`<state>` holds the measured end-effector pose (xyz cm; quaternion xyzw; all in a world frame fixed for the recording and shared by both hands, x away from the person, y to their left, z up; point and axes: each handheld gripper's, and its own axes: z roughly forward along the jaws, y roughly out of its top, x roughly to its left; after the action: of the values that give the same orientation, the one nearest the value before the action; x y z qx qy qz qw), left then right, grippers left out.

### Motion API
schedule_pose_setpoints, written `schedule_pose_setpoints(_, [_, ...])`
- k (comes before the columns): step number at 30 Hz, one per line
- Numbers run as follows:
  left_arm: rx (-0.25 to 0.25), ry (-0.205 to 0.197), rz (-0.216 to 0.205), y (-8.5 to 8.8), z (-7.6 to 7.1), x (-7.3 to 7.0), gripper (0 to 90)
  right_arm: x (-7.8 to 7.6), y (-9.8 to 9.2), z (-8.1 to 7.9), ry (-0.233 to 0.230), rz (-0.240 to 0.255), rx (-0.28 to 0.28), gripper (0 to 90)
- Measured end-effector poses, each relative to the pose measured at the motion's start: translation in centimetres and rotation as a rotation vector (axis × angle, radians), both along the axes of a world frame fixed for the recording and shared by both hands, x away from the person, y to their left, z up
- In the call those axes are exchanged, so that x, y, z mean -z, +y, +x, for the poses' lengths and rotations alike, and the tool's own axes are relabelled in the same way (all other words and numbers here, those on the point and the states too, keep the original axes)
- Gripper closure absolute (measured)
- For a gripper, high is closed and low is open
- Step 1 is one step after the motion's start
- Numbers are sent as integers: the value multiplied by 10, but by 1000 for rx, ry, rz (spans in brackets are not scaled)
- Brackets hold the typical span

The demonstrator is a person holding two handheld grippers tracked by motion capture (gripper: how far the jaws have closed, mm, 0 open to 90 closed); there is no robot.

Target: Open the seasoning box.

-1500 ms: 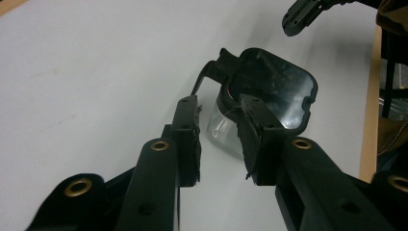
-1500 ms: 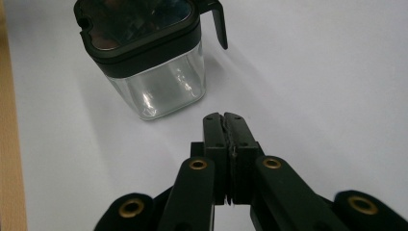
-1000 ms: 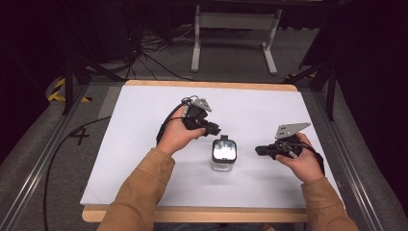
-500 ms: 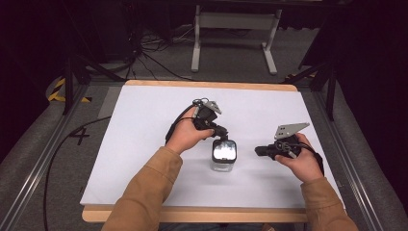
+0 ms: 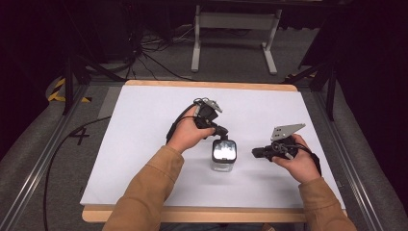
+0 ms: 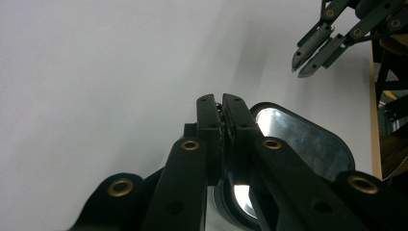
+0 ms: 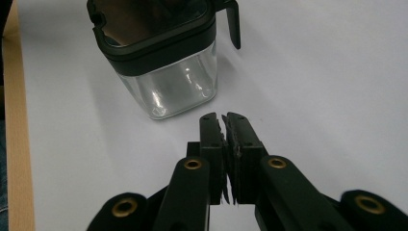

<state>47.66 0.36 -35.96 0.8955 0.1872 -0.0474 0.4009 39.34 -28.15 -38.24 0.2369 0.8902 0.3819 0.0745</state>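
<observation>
While both hands rest low over the white table sheet, a small square clear-plastic container with a black-rimmed glossy lid stands upright on it, about mid-table and toward the near side, between the two tools.

Left gripper — held by the left hand, reaching in from the far left, tips right at the container's far edge. In the left gripper view its black jaws meet pad to pad with nothing between them, having just been closing; they sit just above the lid's rim. Touching the rim or only hovering over it — cannot tell.

Right gripper — held by the right hand, lying level on the right of the container, tips pointing left at it, near but apart. The right gripper view shows the jaws closed together on nothing, with bare sheet between the tips and the container's clear wall.

Lid is on the container, seated flat, with a black tab hanging at one corner. Contents can't be made out — glare on the lid. The right gripper's closed jaw tips also appear in the left gripper view, top right, well off the lid. Tan jacket sleeves cover both forearms. Grey carpet floor lies beyond the table's far wooden edge.
</observation>
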Motion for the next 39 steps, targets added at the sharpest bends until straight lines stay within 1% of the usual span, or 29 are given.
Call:
schedule_pose_setpoints(2, [-5,14,-7,0,1,1,870,0,1,0,3,-2,-1,869])
schedule_pose_setpoints(9, [-18,48,-5,1,2,0,869,-1,3,-2,1,-2,-6,872])
schedule_pose_setpoints(13, [-24,55,-10,1,4,1,869,-1,4,-2,-5,-2,-11,874])
schedule_pose_setpoints(19, [-36,84,-17,1,5,1,868,-2,5,-3,-7,0,-14,883])
schedule_pose_setpoints(25, [-45,105,-16,1,6,1,868,-2,9,-4,-12,1,-27,890])
schedule_pose_setpoints(28, [-48,109,-17,1,6,1,868,-2,11,-5,-12,-1,-28,894])
schedule_pose_setpoints(31, [-50,113,-11,1,6,1,868,-4,15,-7,-9,5,-43,898])
schedule_pose_setpoints(35, [-57,123,-15,1,7,1,867,-5,20,-9,-9,6,-57,900])
schedule_pose_setpoints(39, [-60,136,-17,1,8,1,867,-6,30,-13,-2,3,-94,900])
